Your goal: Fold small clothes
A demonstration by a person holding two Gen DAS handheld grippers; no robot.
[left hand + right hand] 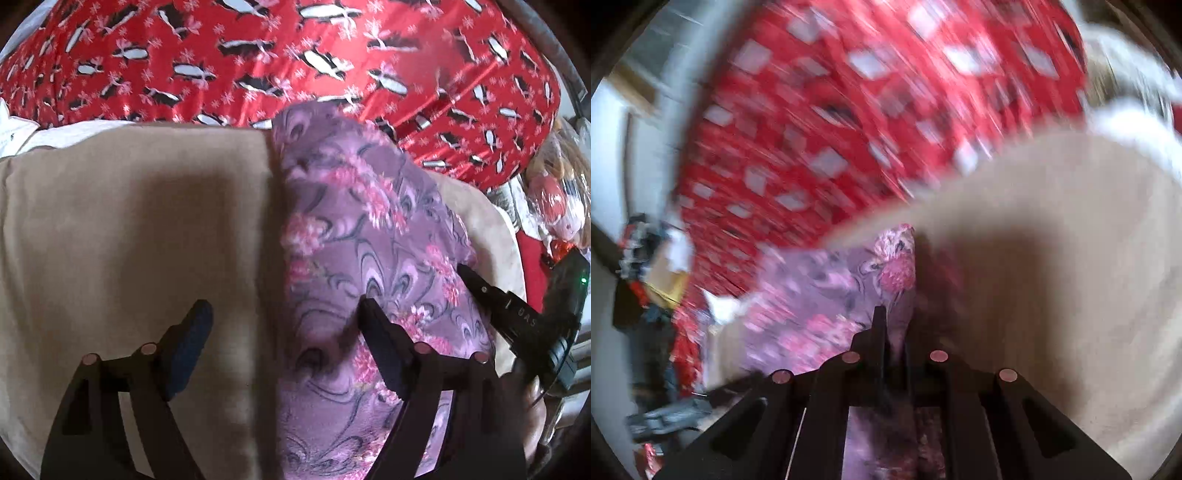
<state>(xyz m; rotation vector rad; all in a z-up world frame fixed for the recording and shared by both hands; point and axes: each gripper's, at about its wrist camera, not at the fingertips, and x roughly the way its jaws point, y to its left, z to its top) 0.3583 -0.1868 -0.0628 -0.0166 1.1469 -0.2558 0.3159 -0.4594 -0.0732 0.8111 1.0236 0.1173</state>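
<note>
A red cloth printed with black-and-white penguins [295, 66] fills the far half of the left wrist view and lies beyond everything else; in the right wrist view the same red cloth is smeared by blur. Nearer, a plain beige cloth [129, 221] is spread flat, its far edge meeting the red print, and it carries the garment. That garment, a small purple piece with pink flowers and dark swirls [354, 236], lies lengthways on the beige cloth, running from near the red cloth towards the camera, with one straight side edge set against the bare beige on the left of that view. A heap of mixed objects [557, 192] sits at the right rim of the left wrist view, too distorted to name. The left gripper [286, 314] hangs over the near part of the garment with its jaws wide apart: one finger is over the bare beige, the other over the purple fabric, and nothing is pinched between them. The right gripper [882, 317] has its jaws drawn together at the garment's side edge; whether fabric is caught in them cannot be told through the blur. In the left wrist view its dark tip rests at the garment's right edge.
</note>
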